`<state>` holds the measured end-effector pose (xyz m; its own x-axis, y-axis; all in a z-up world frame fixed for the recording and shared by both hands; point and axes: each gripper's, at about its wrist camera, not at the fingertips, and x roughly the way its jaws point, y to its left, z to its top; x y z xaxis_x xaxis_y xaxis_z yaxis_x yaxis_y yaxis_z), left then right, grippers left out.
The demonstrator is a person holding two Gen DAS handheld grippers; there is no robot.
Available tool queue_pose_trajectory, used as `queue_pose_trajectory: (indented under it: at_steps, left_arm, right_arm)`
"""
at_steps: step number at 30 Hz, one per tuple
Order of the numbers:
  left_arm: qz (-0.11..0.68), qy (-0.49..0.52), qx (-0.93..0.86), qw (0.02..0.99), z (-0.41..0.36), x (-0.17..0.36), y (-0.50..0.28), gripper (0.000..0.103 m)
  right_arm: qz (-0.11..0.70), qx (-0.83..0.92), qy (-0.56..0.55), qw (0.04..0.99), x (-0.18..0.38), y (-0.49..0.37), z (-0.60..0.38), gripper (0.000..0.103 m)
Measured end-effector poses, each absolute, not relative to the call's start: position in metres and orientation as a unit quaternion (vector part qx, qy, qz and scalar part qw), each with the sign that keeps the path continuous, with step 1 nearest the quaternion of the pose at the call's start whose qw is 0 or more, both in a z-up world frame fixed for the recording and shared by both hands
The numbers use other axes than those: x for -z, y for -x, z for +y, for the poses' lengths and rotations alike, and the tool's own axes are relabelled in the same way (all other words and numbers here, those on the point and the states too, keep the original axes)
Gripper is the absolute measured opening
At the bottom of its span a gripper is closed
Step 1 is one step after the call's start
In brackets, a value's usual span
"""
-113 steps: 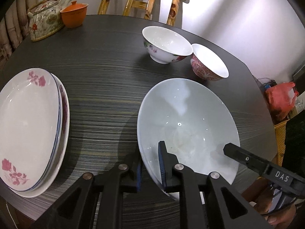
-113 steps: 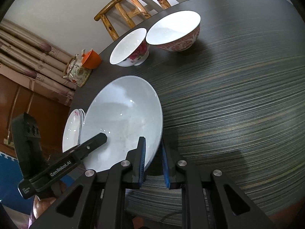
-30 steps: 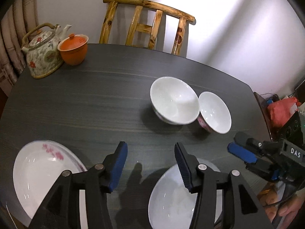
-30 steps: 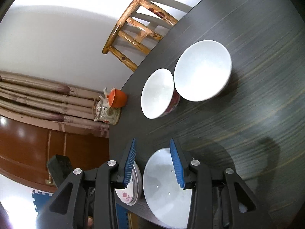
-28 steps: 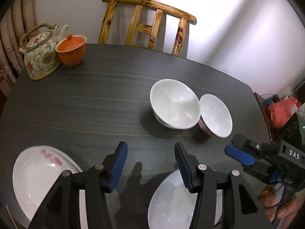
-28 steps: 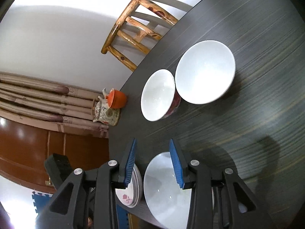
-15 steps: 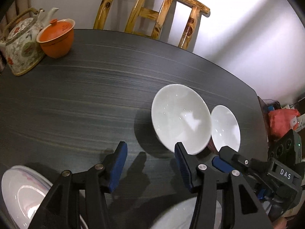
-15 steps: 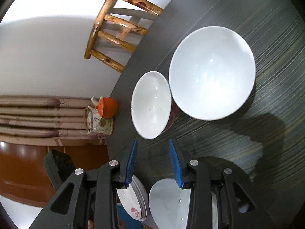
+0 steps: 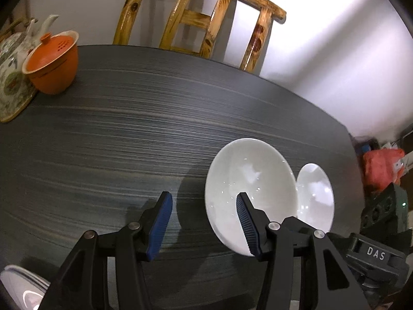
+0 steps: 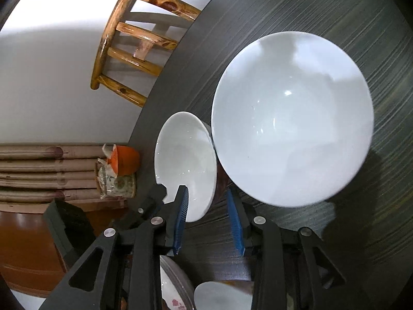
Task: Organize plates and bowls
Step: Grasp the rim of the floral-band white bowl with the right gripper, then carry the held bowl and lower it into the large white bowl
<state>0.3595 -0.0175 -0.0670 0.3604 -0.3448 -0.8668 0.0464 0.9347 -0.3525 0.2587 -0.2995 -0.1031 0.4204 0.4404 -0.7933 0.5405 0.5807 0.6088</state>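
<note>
Left wrist view looks down over a dark striped worktop with a wooden chair behind its far edge. Two bowls stand on it side by side, rims touching or nearly so, both holding nothing: the larger white bowl and, on its right, the smaller white bowl. In the right wrist view the order flips, with the larger white bowl on the right and the smaller white bowl on the left, a reddish outer wall showing between them. A stack of flowered plates lies at the near edge, how many I cannot count, and one plain white plate lies beside it. At the far left stand one patterned teapot and one orange lidded cup, touching.

Left gripper hangs above the worktop with jaws spread wide and gripping nothing, its right finger over the larger bowl's near rim. Right gripper is likewise spread and holds nothing, its left finger over the smaller bowl's near rim.
</note>
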Motion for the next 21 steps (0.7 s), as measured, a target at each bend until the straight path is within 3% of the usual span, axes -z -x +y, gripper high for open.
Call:
queue_pose_trajectory:
  at_steps: [7,11,12,16,21]
  left_arm:
    - [0.551,0.111,0.104,0.821,-0.021,0.075,-0.374,0.050]
    - [0.559,0.101,0.117,0.815,-0.026,0.081,-0.378,0.012]
    - [0.557,0.095,0.119,0.816,-0.029,0.080,-0.378,0.008]
    - [0.551,0.096,0.113,0.821,-0.031,0.075,-0.375,0.005]
    - [0.538,0.112,0.113,0.828,-0.024,0.059,-0.354,0.005]
  right_arm:
    - [0.546,0.045,-0.447,0.707,0.110,-0.266,-0.297,0.024]
    - [0.551,0.052,-0.441,0.707,0.114,-0.270,-0.295,0.024]
    - [0.552,0.052,-0.438,0.707,0.114,-0.272,-0.295,0.024]
    - [0.561,0.053,-0.425,0.708,0.118,-0.276,-0.294,0.017]
    - [0.563,0.041,-0.410,0.716,0.115,-0.276,-0.294,0.017]
